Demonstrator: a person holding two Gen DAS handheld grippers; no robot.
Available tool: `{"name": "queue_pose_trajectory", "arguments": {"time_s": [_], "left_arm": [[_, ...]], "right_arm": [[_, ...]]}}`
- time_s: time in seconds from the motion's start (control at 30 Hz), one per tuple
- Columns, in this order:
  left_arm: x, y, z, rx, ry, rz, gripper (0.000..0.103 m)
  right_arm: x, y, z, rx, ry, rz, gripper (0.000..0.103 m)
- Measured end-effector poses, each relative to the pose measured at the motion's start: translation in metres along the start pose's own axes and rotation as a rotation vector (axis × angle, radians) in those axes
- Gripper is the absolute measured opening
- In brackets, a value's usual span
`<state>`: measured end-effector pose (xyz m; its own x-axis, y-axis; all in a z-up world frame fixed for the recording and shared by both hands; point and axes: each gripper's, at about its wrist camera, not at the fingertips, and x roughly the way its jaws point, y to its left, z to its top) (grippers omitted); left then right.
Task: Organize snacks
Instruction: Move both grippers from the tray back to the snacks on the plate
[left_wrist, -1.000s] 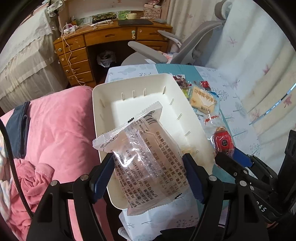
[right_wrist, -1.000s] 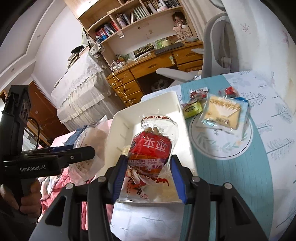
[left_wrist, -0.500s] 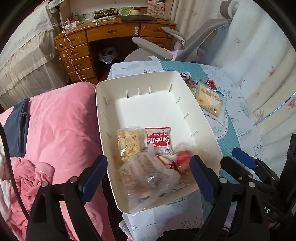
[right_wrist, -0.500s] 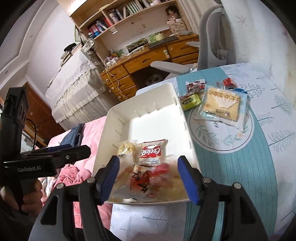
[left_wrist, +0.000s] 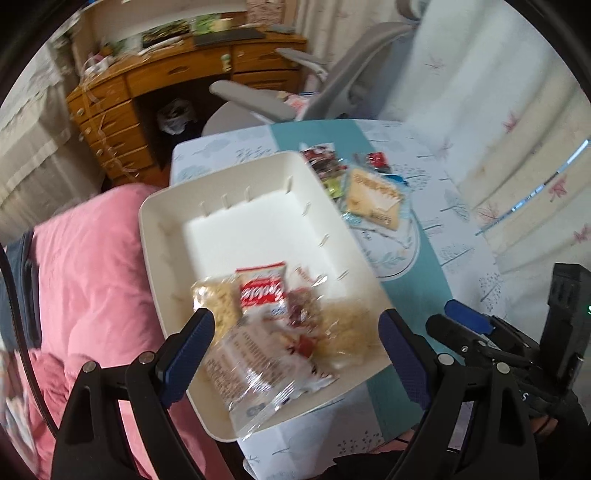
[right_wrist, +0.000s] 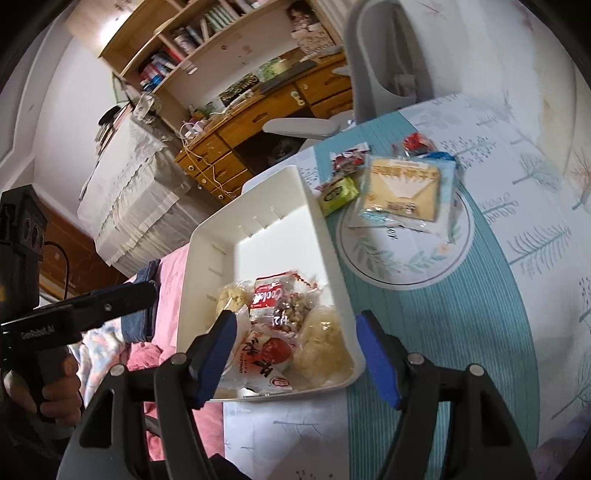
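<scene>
A white bin (left_wrist: 162, 236) (right_wrist: 325, 229) stands on the table's left edge, holding several snack packs at its near end: a clear printed pack (left_wrist: 255, 373), a red-and-white cookie pack (left_wrist: 262, 291) (right_wrist: 269, 291) and a red-labelled pack (right_wrist: 264, 356). My left gripper (left_wrist: 295, 358) is open and empty above the bin's near end. My right gripper (right_wrist: 295, 354) is open and empty there too. On the table right of the bin lie a yellow cracker pack (left_wrist: 375, 199) (right_wrist: 404, 192), a green pack (right_wrist: 338, 192) and small red packs (right_wrist: 415, 142).
A pink blanket (left_wrist: 85, 288) lies left of the bin. A grey office chair (left_wrist: 295, 99) and a wooden desk (left_wrist: 155, 85) stand beyond the table. The tablecloth has a teal runner (right_wrist: 443, 314). The other gripper's body shows at far left in the right wrist view (right_wrist: 55, 321).
Both grippers have let go of their snack packs, which now lie in the bin's near end. Both have opened and drawn back and up from the bin.
</scene>
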<state>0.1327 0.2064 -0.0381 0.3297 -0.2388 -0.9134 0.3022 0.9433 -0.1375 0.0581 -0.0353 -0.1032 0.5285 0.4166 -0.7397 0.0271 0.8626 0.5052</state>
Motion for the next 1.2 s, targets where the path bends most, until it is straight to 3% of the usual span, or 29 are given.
{"name": "queue_pose_trajectory", "arguments": {"time_s": [0.47, 0.73, 1.2], "left_arm": [[0.016, -0.054, 0.078, 0.142, 0.007, 0.01, 0.09], [0.062, -0.077, 0.124, 0.176, 0.103, 0.044, 0.09], [0.16, -0.097, 0.193, 0.198, 0.204, 0.112, 0.09]], "right_arm": [[0.003, -0.068, 0.047, 0.176, 0.035, 0.088, 0.084], [0.029, -0.12, 0.08, 0.306, 0.062, 0.106, 0.086], [0.089, -0.183, 0.117, 0.335, 0.129, 0.08, 0.086]]}}
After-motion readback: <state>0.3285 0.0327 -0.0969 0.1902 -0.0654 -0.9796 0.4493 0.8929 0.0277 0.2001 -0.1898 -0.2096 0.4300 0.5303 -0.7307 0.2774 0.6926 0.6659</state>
